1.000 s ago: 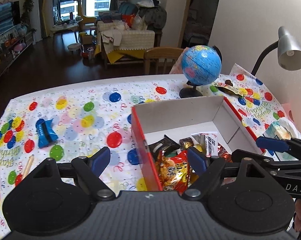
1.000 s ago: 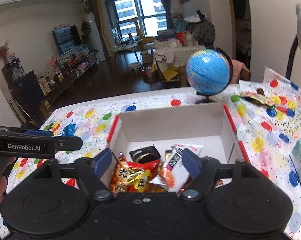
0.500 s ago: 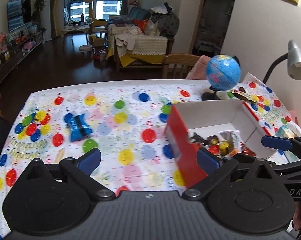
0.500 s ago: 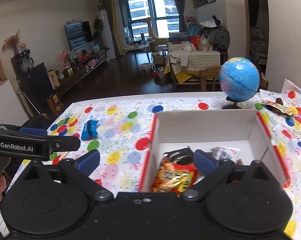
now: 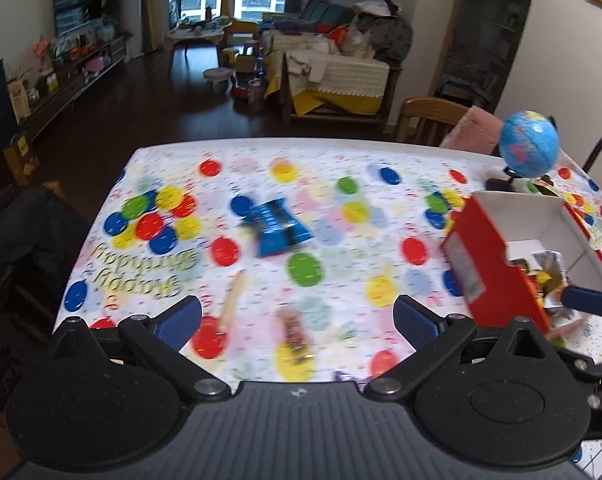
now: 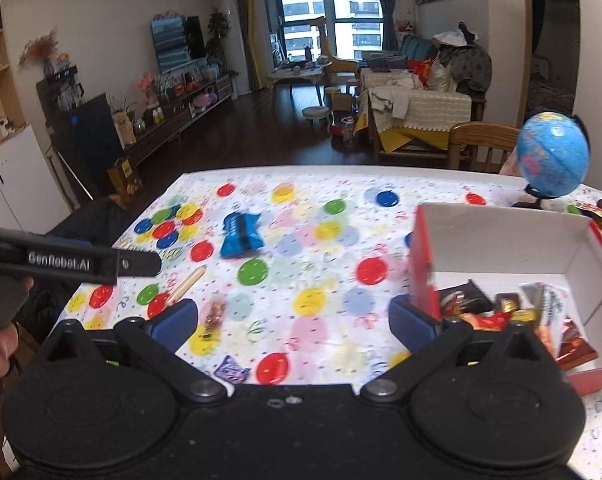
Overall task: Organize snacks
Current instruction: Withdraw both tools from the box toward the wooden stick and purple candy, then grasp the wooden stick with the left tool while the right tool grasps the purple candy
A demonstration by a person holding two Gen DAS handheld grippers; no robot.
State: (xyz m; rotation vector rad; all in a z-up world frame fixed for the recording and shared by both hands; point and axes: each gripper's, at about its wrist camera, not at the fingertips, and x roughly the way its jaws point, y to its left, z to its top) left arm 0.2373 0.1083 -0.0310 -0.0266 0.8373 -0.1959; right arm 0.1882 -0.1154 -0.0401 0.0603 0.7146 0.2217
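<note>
My left gripper (image 5: 297, 320) and right gripper (image 6: 293, 320) are both wide, empty. The small brown snack (image 5: 295, 330) lies just ahead of my left one, long axis running away from me; the box (image 5: 477, 256) sits to its right

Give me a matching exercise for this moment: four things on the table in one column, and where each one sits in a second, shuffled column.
Things:
1. blue packet
2. globe
3. wooden stick
4. orange snack bag

Places:
a. inside the red and white box
b. at the far right corner of the table, beyond the box
c. mid-table, out on the balloon cloth
d. near the left tool, left of a small brown sweet

Pairs: 1-c, 2-b, 3-d, 4-a
</note>
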